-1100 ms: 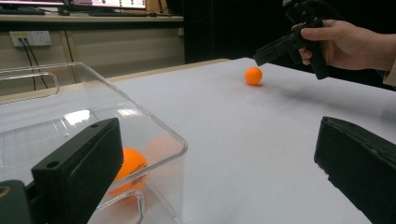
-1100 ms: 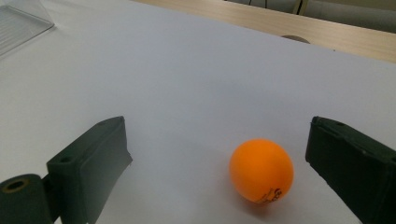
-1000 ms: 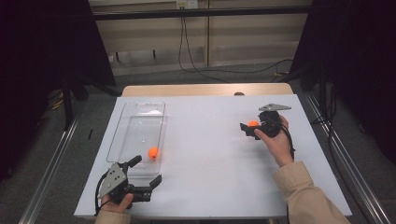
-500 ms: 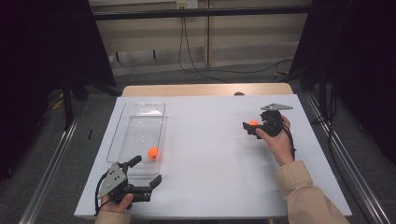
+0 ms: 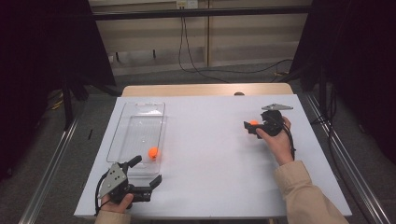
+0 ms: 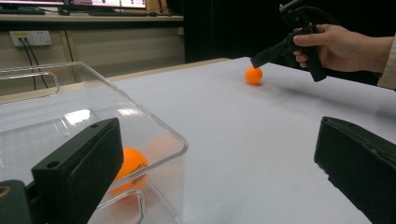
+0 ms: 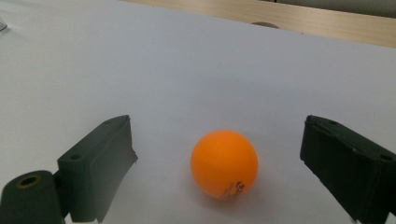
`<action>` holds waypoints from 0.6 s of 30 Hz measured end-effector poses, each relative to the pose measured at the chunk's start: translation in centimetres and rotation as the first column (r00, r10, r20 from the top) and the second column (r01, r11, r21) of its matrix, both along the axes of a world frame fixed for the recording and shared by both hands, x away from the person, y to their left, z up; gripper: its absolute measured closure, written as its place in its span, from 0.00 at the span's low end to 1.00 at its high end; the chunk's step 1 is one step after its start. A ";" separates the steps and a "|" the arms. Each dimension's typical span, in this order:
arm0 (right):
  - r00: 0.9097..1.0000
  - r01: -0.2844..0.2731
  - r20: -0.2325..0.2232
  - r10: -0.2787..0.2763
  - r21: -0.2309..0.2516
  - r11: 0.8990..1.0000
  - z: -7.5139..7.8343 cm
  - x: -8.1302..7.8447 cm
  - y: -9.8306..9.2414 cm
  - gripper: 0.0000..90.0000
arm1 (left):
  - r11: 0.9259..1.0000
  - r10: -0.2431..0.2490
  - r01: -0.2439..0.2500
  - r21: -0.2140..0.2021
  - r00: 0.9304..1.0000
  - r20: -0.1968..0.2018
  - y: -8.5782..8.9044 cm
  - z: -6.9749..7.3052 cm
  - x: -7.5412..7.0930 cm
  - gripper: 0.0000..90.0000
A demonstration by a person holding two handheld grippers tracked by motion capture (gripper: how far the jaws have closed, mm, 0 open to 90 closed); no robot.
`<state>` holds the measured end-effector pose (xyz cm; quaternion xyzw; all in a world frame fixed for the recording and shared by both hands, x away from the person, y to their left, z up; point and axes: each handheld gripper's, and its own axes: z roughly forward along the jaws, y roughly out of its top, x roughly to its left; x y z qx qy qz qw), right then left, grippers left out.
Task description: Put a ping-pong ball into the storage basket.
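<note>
While fingers (image 7: 98, 172) flank it untouched, ball (image 7: 224, 163) rests.

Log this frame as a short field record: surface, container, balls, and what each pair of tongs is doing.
surface: white table
container: clear plastic bin, on the table's left side
ball in bin: orange ball, at the bin's near end
ball on table: second orange ball, lying between the right tongs' jaws, pads not touching it
right tongs: open around that ball, jaws have just been closing
left tongs: open, holding nothing, by the bin's near end
</note>
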<state>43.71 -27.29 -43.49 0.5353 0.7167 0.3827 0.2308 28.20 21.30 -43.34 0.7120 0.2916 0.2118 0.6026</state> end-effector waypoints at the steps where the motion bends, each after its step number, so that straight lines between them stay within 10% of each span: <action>1: 1.000 0.001 0.000 -0.001 -0.001 1.000 0.0 0.0 0.0 0.11 | 1.000 0.000 0.000 0.000 1.000 0.000 0.0 0.0 0.0 0.01; 18: 1.000 0.016 -0.016 -0.017 -0.015 1.000 -0.7 0.3 0.0 0.21 | 1.000 0.001 -0.001 0.002 1.000 0.002 0.1 0.0 0.0 0.01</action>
